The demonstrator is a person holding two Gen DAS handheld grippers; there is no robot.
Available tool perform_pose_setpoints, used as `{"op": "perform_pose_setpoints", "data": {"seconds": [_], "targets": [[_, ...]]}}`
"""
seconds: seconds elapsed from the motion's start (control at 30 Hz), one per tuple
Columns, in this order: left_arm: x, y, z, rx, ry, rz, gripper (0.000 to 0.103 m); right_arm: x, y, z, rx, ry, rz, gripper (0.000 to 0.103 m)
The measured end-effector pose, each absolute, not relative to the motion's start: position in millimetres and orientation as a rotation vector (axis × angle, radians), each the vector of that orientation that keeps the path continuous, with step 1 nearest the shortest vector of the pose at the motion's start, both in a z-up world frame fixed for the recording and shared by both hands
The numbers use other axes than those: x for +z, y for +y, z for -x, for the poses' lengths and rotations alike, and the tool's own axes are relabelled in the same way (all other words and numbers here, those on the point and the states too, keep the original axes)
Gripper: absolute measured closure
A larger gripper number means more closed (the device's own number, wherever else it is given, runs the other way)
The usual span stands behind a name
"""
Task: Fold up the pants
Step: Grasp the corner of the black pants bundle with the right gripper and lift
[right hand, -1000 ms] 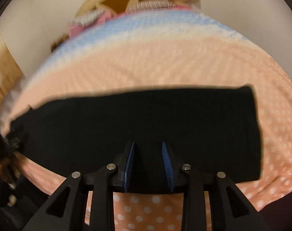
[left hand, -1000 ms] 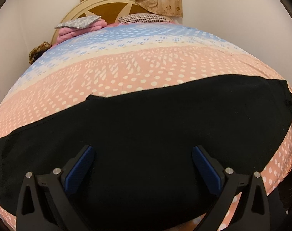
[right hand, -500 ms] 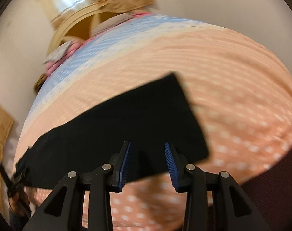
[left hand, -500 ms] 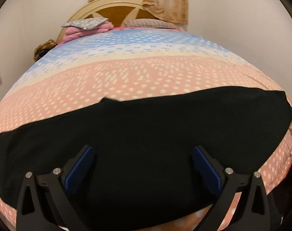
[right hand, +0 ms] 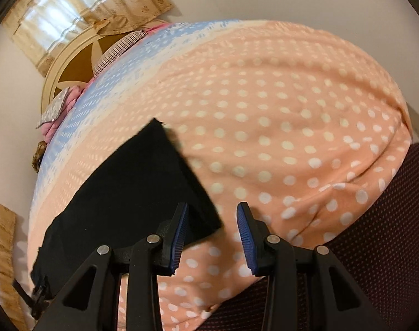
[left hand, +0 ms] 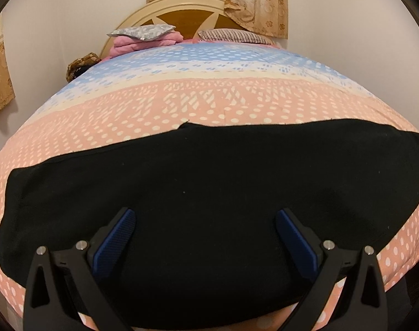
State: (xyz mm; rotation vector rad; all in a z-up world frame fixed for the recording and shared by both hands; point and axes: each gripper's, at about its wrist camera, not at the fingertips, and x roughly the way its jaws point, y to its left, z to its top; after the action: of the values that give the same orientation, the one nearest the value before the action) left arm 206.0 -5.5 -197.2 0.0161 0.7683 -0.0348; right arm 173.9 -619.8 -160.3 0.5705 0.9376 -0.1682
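Observation:
Black pants (left hand: 209,187) lie folded lengthwise in a long band across the near side of the bed (left hand: 209,104). My left gripper (left hand: 205,215) hovers over the middle of the band, wide open, with nothing held. In the right wrist view the pants (right hand: 132,193) run off to the lower left and end in a square corner. My right gripper (right hand: 212,209) hangs just above that corner, tilted and partly open. Its left finger (right hand: 179,231) sits over the cloth's edge and its right finger (right hand: 246,234) over bare sheet. The pads press on nothing.
The sheet is pink with white dots, turning blue toward the headboard (left hand: 182,13). Pillows (left hand: 143,31) and a pink blanket (left hand: 137,45) lie at the bed's head under a curtain (left hand: 237,0). A dark red dotted surface (right hand: 375,220) borders the bed's near right edge.
My right gripper has slid right along the pants to their end corner and rolled, so its view is tilted. Its jaws stand slightly wider. The left gripper shifted a little over the pants.

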Motion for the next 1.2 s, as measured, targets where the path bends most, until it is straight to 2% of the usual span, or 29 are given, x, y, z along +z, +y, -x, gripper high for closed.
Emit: {"op": "perform_pose_setpoints", "data": {"seconds": [0.13, 0.5, 0.67, 0.77, 1.07, 1.13, 1.2], "targets": [[-197, -5, -206, -0.031, 0.767, -0.02, 0.0, -173, -627, -180, -0.055, 0.933, -0.662, 0.065], [-198, -6, -205, -0.03, 0.764, -0.018, 0.0, -176, -611, -188, -0.027, 0.845, -0.606, 0.063], [-198, -5, -205, -0.033, 0.764, -0.017, 0.0, -176, -608, -189, 0.055, 0.811, -0.647, 0.067], [-198, -4, -205, -0.035, 0.766, -0.018, 0.0, -180, -606, -191, 0.028, 0.795, -0.633, 0.08], [-198, -4, -207, -0.036, 0.771, -0.016, 0.0, -188, -624, -197, 0.078, 0.773, -0.754, 0.082], [-198, -4, -207, -0.036, 0.772, -0.016, 0.0, -186, -622, -198, 0.085, 0.772, -0.733, 0.088], [-198, -3, -207, -0.038, 0.773, -0.015, 0.0, -184, -619, -198, 0.091, 0.762, -0.722, 0.089]]}}
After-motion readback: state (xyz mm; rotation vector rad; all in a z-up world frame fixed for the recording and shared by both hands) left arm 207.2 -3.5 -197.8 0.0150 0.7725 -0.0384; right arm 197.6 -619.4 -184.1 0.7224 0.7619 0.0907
